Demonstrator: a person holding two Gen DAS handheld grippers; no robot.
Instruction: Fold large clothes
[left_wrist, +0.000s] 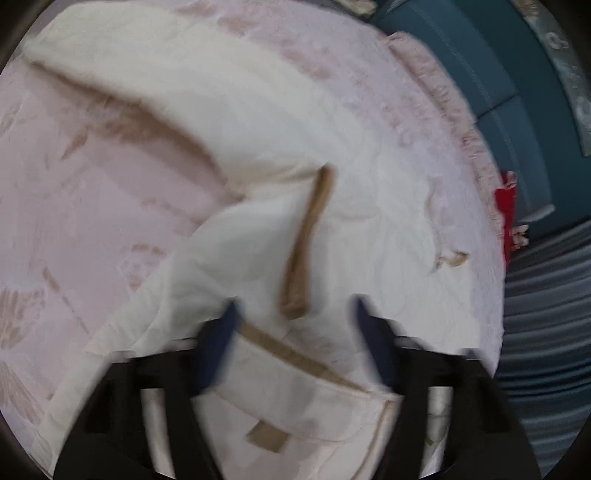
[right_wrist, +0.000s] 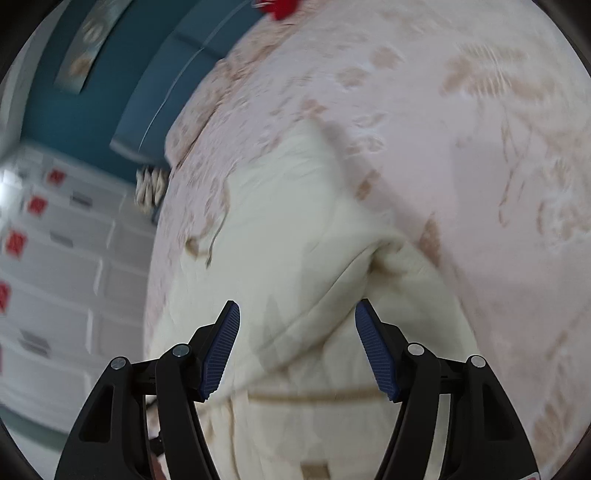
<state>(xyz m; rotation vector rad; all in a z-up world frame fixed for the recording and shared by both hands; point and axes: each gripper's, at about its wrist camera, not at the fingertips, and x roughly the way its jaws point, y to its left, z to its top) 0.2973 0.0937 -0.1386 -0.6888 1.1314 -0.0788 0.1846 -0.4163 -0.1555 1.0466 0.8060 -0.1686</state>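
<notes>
Tongs, two pairs (left_wrist: 293, 308) (right_wrist: 297, 310), gape over one cream garment (left_wrist: 207, 122).

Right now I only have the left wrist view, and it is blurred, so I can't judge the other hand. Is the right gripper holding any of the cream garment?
Observer: No. The right gripper is open, hanging over the cream garment with nothing between its pads.
Operator: What sits under it?
Observer: A raised fold ridge running diagonally between the fingers, and nearer the camera a tan trim line across the cloth.
Operator: Anything beside the bed on that side?
Observer: White drawer units with red labels, left of the pink bedspread in the right wrist view.
</notes>
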